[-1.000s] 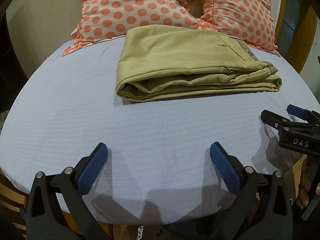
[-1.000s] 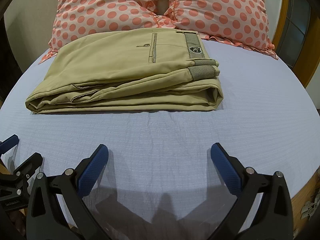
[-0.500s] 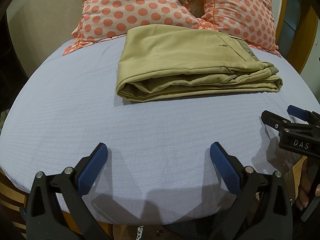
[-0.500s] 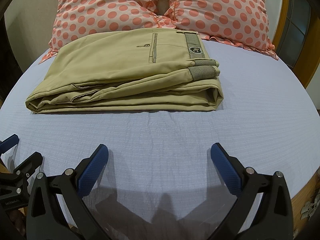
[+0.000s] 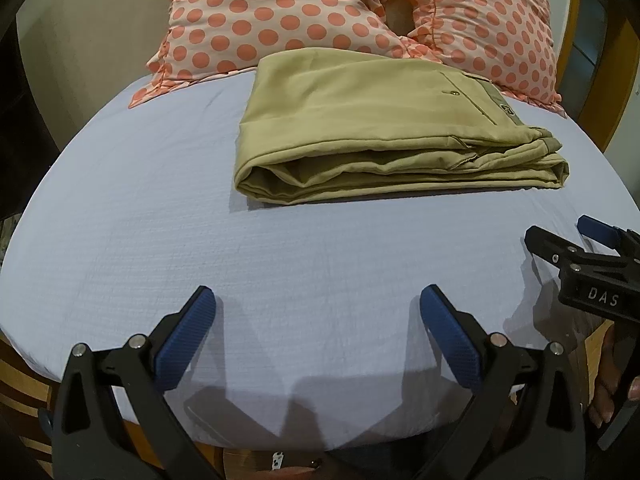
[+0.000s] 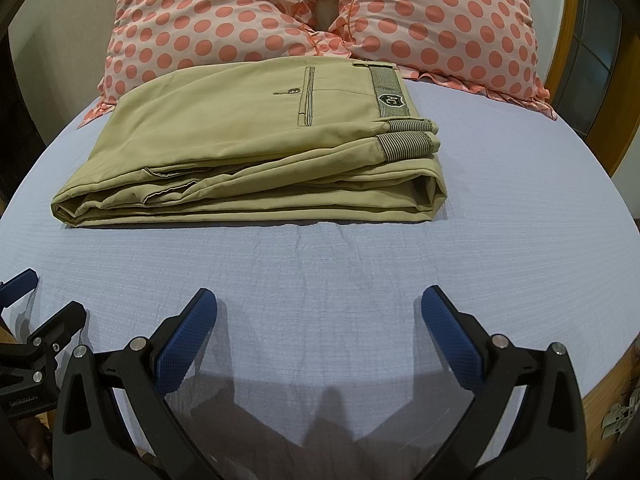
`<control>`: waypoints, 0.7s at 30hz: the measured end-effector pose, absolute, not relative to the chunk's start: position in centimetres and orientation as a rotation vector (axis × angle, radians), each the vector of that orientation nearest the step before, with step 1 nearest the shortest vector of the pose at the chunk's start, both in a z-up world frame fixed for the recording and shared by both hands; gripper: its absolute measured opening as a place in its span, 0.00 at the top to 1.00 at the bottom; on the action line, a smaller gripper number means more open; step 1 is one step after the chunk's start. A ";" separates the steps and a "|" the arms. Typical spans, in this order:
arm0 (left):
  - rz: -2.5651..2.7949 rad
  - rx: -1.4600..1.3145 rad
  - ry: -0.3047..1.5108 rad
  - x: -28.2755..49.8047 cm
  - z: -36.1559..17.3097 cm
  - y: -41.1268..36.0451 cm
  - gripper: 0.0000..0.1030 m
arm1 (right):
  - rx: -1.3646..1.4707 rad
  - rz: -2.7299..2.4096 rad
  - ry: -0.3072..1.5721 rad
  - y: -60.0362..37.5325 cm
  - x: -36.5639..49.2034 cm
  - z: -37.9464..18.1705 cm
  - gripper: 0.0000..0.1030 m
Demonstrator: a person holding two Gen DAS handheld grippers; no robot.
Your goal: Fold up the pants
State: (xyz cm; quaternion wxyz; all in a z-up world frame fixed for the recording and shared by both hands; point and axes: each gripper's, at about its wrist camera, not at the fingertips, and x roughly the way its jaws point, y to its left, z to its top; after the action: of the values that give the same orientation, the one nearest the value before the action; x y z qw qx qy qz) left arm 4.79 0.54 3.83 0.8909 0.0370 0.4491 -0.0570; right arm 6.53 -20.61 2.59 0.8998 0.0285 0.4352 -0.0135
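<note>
Your left gripper point(image 5: 316, 320) has its jaws spread wide, nothing between the blue pads point(image 5: 186, 336), and it hovers low over the near edge of the bed. Your right gripper point(image 6: 318, 320) is the same: jaws spread apart, empty, with only the pale blue sheet point(image 6: 320, 264) under and ahead of it. The two tools sit side by side; from the left wrist you can see the right one just off to the right of your jaws, and from the right wrist the left one just off to the left.

Straight ahead of both pairs of jaws, well clear of the fingertips, lie the khaki pants point(image 6: 256, 152). They are stacked in several flat layers with the back pocket point(image 6: 306, 96) and the striped waistband point(image 6: 390, 94) on top, waistband end toward the right. Beyond them, two polka-dot pillows point(image 6: 224, 28) stand against the headboard, and the far edge of the pants appears to touch or overlap their frills.

Judging by the neat bundle and your empty tools, the folding looks finished or nearly so. If you want anything more, it would be a light tidy: reach forward and square the slightly loose layers along the near edge without dragging the stack.
</note>
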 end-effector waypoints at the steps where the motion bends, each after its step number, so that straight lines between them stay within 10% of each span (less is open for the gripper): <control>1: -0.117 0.077 0.933 4.8 3.8 0.5 0.02 | 0.059 -0.028 0.900 -20.6 6.5 2.6 0.01; 21: -0.110 0.075 0.947 5.3 3.8 0.5 0.02 | 0.059 -0.029 0.900 -20.6 6.5 2.6 0.01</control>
State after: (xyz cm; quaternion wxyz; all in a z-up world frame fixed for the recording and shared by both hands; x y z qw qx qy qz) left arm 5.25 0.51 3.81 0.8879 0.0362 0.4555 -0.0531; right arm 6.54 -20.63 2.60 0.9000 0.0286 0.4347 -0.0138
